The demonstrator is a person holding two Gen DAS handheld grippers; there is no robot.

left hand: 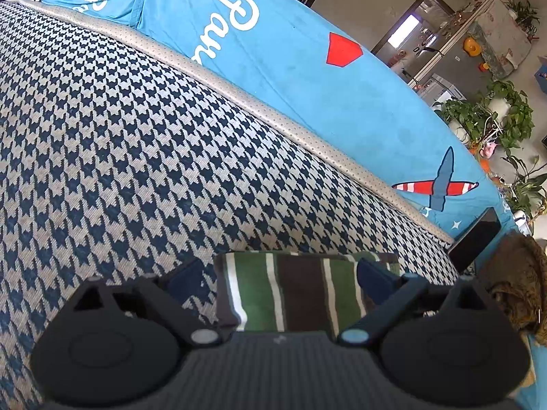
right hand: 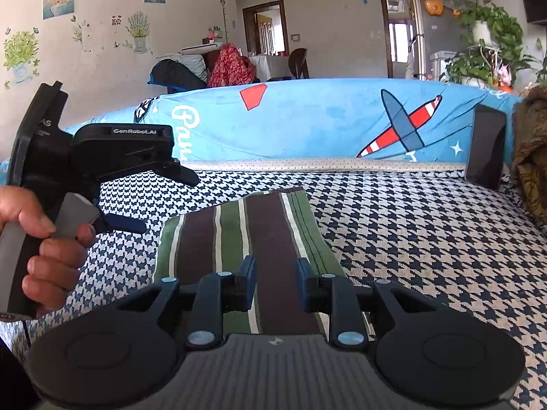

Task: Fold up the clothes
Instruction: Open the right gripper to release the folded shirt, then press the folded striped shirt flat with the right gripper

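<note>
A folded garment [right hand: 259, 232] with green, brown and white stripes lies flat on the houndstooth cover [right hand: 427, 246]. My right gripper [right hand: 276, 275] hovers over its near end with jaws a hand's width apart, holding nothing. My left gripper [left hand: 280, 278] is wide open at the garment's [left hand: 294, 290] edge, fingers either side of it, not gripping. In the right wrist view the left gripper [right hand: 154, 201] sits left of the garment, held by a hand [right hand: 44, 249].
A blue cushion [right hand: 324, 119] with plane prints backs the houndstooth cover [left hand: 119, 136]. A dark phone [right hand: 485, 147] leans against it at right, next to a brown furry item [right hand: 533, 157]. Potted plants [left hand: 492, 116] stand beyond.
</note>
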